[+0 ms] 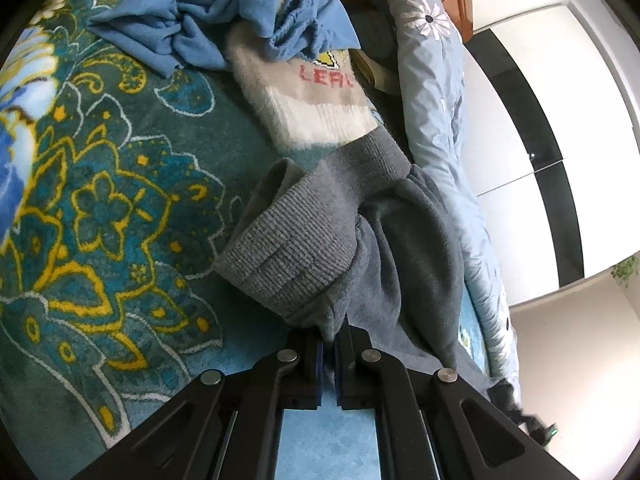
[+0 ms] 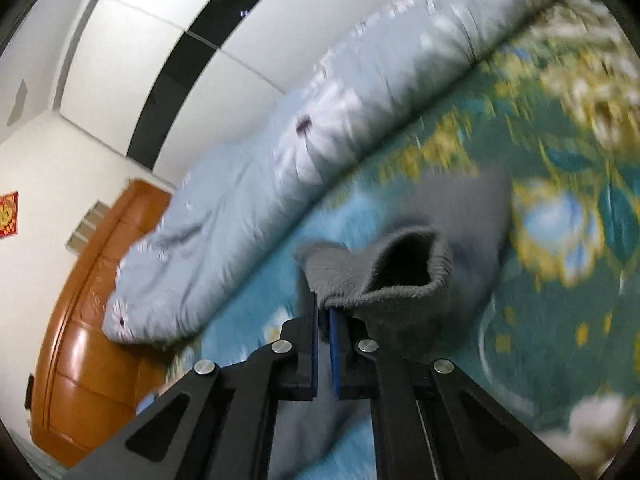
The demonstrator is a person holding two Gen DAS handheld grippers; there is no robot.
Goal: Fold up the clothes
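While my left gripper [image 1: 329, 336] has its fingers clenched on the grey sweatshirt [image 1: 384, 232] at its ribbed hem, my right gripper [image 2: 323, 312] has its fingers clamped on a ribbed cuff [image 2: 384, 276] of the same garment. The sweatshirt lies on the teal floral blanket [image 1: 120, 200], beside the rolled pale-blue quilt [image 1: 436, 92]. Beyond the sweatshirt lie a white fuzzy sweater [image 1: 312, 96] and a crumpled blue garment [image 1: 224, 12].
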